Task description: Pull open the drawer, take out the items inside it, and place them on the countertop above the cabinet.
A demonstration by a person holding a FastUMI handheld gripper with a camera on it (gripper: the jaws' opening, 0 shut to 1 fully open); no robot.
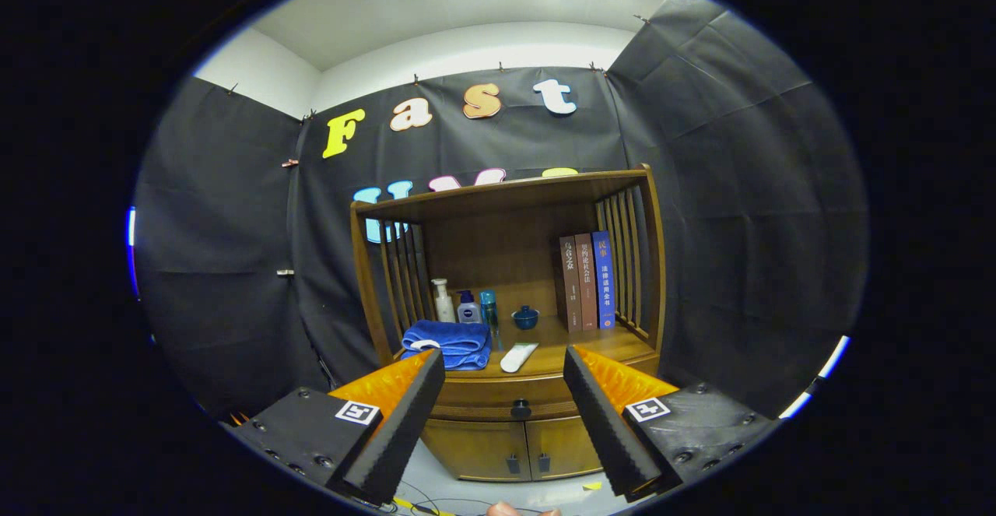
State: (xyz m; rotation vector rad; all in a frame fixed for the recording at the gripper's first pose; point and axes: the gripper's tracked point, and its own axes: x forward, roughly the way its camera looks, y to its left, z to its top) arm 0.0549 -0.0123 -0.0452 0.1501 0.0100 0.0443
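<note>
Gripper (504,360) fingers spread wide, holding nothing, well short of brown wooden cabinet (510,438). Closed wooden drawer (498,399) w/ dark round knob (520,408) sits betw. the fingers, beyond them. On countertop (607,342) above: folded blue towel (447,342), white tube (517,357), small blue bowl (525,317), three bottles (465,306), upright books (587,281).

Light comes from above — the ceiling (467,2) glows pale and slightly blown out. The black cloth walls (739,189) stay dim. The wooden cabinet (506,282) is evenly lit and sharp; strong fisheye bending curves its edges — colour fringing rims the view.
</note>
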